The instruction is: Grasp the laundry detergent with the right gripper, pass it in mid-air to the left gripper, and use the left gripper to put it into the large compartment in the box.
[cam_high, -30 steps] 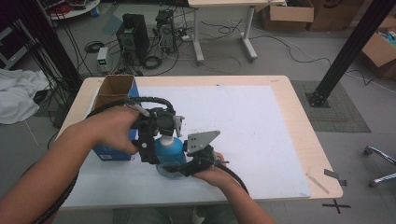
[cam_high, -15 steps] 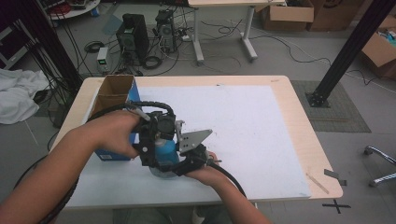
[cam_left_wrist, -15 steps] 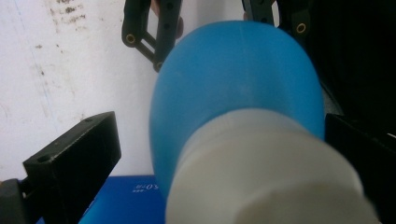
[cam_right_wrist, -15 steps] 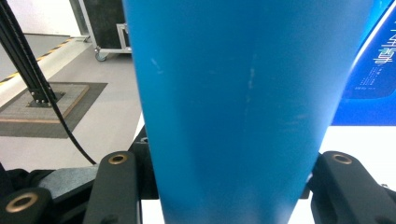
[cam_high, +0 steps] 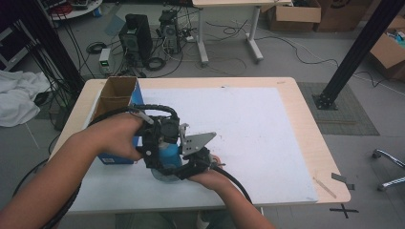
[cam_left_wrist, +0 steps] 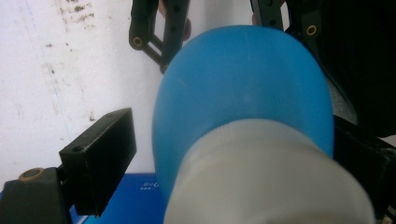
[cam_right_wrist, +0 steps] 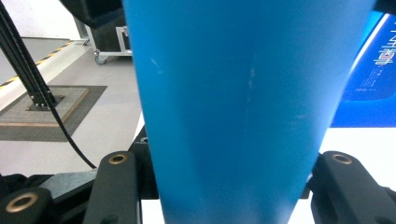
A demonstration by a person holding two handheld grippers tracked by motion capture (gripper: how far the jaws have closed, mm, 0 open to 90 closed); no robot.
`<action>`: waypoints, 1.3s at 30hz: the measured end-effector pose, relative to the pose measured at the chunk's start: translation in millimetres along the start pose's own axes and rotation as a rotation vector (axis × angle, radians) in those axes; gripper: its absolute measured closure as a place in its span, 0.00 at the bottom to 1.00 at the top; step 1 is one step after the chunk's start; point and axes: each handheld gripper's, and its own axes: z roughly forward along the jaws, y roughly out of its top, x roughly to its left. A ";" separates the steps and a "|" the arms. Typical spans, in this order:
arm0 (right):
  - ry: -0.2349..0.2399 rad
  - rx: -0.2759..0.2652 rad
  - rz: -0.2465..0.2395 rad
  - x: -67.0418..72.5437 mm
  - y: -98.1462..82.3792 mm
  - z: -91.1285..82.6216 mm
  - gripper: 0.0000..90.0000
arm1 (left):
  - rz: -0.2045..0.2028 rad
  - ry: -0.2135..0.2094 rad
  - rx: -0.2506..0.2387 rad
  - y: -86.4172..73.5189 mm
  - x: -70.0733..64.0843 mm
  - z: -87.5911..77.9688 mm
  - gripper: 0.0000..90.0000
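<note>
White sheeting covers the worktop (cam_high: 267,124), where a blue bottle (cam_high: 168,155) with a white cap (cam_left_wrist: 271,177) stands near the front edge, just beside an open blue box (cam_high: 114,102). Clenched on the bottle's body is the right gripper (cam_right_wrist: 233,186). At the cap, the left gripper (cam_left_wrist: 219,154) has just been closing its jaws, with a gap still visible beside its left jaw.

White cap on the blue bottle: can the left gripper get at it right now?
Probably yes. The left gripper has the white cap between its jaws, which have just been closing; one shows a gap beside it. The right gripper clamps the blue bottle; nothing blocks the way.
</note>
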 end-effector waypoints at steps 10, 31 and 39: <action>0.000 -0.002 0.012 -0.1 -0.7 1.2 0.51 | 0.007 0.020 -0.007 -0.1 -2.0 -0.9 0.19; -0.007 -0.010 0.008 -0.5 -0.3 2.3 0.51 | 0.018 0.024 0.011 0.5 -2.1 0.5 0.30; -0.006 -0.005 0.012 -1.2 -0.4 3.6 0.51 | 0.018 0.027 0.003 -0.4 -2.2 0.2 0.33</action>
